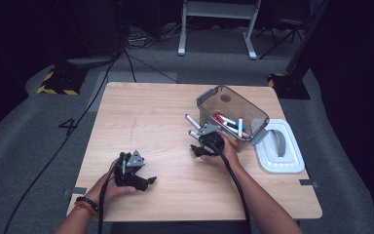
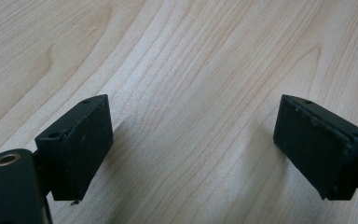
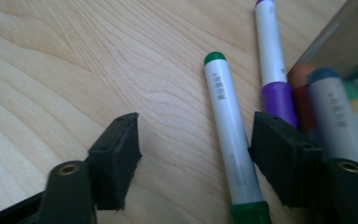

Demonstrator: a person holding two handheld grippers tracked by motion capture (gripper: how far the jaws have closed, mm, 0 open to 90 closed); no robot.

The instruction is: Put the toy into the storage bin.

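Black 2-jaw grippers (image 1: 146, 182), trailing cables, beaded bracelets (image 1: 85, 204)

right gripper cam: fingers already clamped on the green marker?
No. The right gripper is open: the green marker lies on the table between its fingers, close to one, with a clear gap to the other.

Table (image 1: 151, 122) is pale wood-grain laminate, smooth with a soft sheen. Markers, like the green-capped one (image 3: 228, 135), are glossy white plastic. The bin (image 1: 233, 105) looks like smoky see-through plastic, and the gripper pads (image 2: 81, 144) like matt black rubber, a bit scuffed.

High view overlooks the table (image 1: 165, 122); gripper views skim it closely.
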